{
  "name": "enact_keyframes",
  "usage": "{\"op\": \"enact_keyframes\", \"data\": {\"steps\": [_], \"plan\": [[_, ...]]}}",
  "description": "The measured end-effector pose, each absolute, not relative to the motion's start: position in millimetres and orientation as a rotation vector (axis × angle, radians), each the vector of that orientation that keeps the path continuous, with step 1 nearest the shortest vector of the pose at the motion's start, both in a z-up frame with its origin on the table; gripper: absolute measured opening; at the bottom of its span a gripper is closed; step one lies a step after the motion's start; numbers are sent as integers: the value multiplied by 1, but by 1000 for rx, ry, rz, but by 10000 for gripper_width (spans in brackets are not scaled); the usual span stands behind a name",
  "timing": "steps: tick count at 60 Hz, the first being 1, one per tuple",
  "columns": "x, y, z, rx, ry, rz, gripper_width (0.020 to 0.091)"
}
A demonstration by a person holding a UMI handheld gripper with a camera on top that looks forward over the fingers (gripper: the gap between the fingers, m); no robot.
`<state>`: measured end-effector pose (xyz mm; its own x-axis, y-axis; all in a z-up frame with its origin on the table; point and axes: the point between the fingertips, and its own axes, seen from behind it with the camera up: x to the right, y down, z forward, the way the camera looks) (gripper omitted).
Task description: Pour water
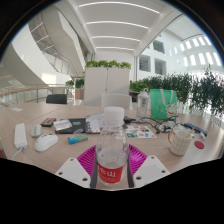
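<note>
A clear plastic water bottle point(112, 150) with a white cap and a red label stands upright between my fingers. My gripper point(112, 168) is shut on the bottle, its magenta pads point(87, 158) pressing both sides at label height. Beyond it to the right, a clear cup point(181, 139) stands on the wooden table point(60, 155). The bottle's base is hidden below the fingers.
A white mouse point(46, 143) and a white remote point(21, 136) lie on the table to the left. Papers and small items clutter the middle behind the bottle. A green bag point(162, 100) and a white bottle point(144, 103) stand farther back on the right.
</note>
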<state>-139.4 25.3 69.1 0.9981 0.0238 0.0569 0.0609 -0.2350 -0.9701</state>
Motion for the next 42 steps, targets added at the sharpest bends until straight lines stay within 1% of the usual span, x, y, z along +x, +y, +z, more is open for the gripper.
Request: {"op": "enact_keyframes", "data": {"steps": [1,3,4,5,6,11,12,13,17,20,29,30,31,32,33,34,36,41,42], "plan": [[-139,26,69,-1804,-58,-33,398],[-135,28,68,-1803,-43,-22,383],[-137,27,68,-1808,-31,-17,356],[-138,28,66,-1812,-20,-8,353],[-139,29,66,-1813,-16,1,329],[-136,32,66,-1818,-30,9,328],[-137,33,66,-1821,-30,13,310],[-138,33,66,-1827,-29,20,326],[-140,37,65,-1871,-7,86,327],[-140,42,78,-1884,49,194,327],[-89,76,146,-1812,403,506,328],[-80,79,146,-1796,450,557,297],[-71,82,149,-1784,504,603,326],[-64,85,152,-1773,555,654,326],[-56,88,153,-1763,607,707,296],[-49,90,153,-1754,659,759,327],[-36,96,156,-1732,774,860,326],[-19,107,143,-1660,1030,1124,325],[-16,108,142,-1641,1074,1191,292]]}}
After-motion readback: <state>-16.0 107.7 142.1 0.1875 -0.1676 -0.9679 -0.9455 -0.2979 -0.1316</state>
